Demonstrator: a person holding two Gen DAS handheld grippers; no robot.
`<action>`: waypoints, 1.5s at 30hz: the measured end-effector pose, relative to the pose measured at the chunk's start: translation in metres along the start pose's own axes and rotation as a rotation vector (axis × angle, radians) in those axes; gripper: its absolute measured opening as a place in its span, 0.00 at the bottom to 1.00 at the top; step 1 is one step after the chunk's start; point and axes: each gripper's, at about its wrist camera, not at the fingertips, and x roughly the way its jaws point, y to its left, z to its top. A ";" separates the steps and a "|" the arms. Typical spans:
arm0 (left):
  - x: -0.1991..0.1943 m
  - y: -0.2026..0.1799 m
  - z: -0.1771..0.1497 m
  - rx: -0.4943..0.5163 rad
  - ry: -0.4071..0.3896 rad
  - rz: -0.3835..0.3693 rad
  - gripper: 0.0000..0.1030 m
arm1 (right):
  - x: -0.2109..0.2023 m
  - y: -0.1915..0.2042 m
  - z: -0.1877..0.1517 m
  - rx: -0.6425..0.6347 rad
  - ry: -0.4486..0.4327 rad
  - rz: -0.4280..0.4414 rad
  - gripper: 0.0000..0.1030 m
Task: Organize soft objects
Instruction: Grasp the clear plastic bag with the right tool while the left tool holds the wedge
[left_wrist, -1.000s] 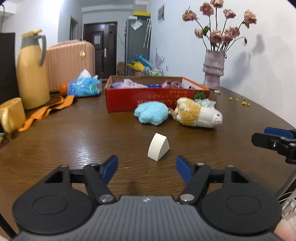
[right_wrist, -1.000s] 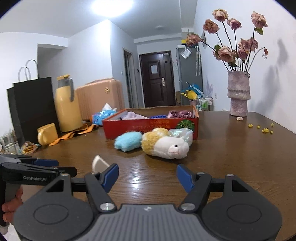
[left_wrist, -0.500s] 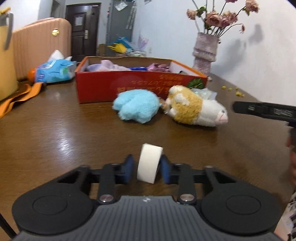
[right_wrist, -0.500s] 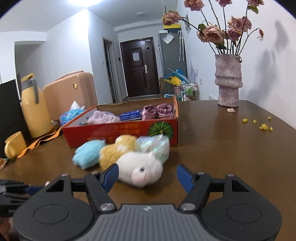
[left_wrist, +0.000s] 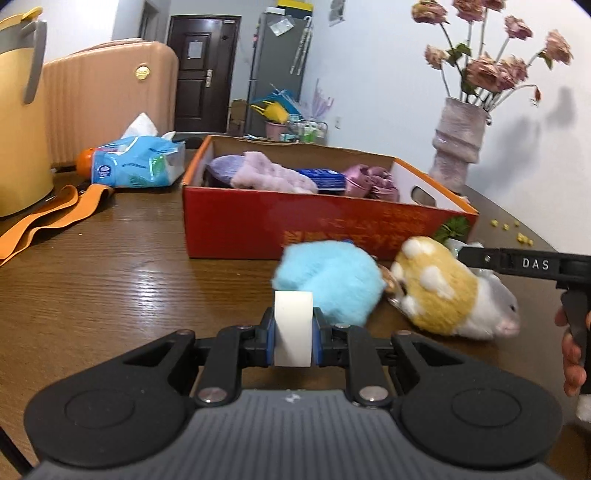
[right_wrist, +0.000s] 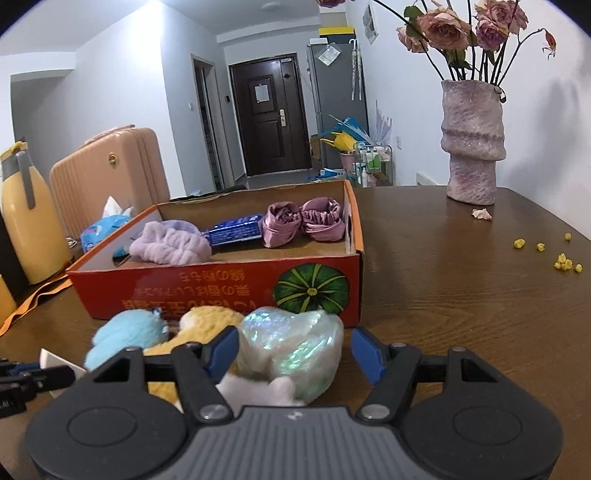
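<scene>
Left tool (left_wrist: 293, 339): clamped now on the white foam wedge (left_wrist: 293, 332), where a second ago the jaws stood wide with the wedge lying free on the counter (left_wrist: 110, 295) ahead of them. Blue pads pressed flat against both sides of the wedge, which stands upright between them. Carried forward since then; the blue plush (left_wrist: 328, 284) now just beyond the wedge, the red box (left_wrist: 295, 225) close behind that.

Right tool (right_wrist: 293, 349): about half spread and closing at this moment, nothing gripped yet. Between the blue pads sits the iridescent pouch (right_wrist: 291, 343); left pad touching or nearly touching its side, right pad clearly apart from it. Brought in from well back over the last second, when the toys lay far ahead on the counter. White and yellow plush animal (right_wrist: 192, 332) tucked under and left of the pouch, white fur showing below it at the tool's base, so hard to tell whether the closing jaws will catch pouch alone or fur as well.

Further out: box open-topped, already holding a lilac headband (right_wrist: 170, 243), a blue packet (right_wrist: 236, 229) and pink scrunchies (right_wrist: 301, 221), with free floor space left in the front half. Vase (right_wrist: 472, 144) of dried roses well off to the right, clear of the path.

Meaning for the task, as a judgement: one soft item secured and ready to go over the near wall of the box; a second pickup just starting. Remaining on the counter: blue plush, plush animal, pouch.
</scene>
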 end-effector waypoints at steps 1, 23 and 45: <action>0.001 0.002 0.001 -0.003 0.001 0.004 0.18 | 0.003 -0.001 0.001 0.005 0.008 -0.001 0.49; -0.101 -0.031 -0.017 0.021 -0.085 -0.027 0.19 | -0.147 0.024 -0.031 -0.018 -0.159 0.111 0.30; -0.147 -0.050 -0.031 0.047 -0.125 -0.035 0.19 | -0.194 0.048 -0.057 -0.039 -0.185 0.174 0.30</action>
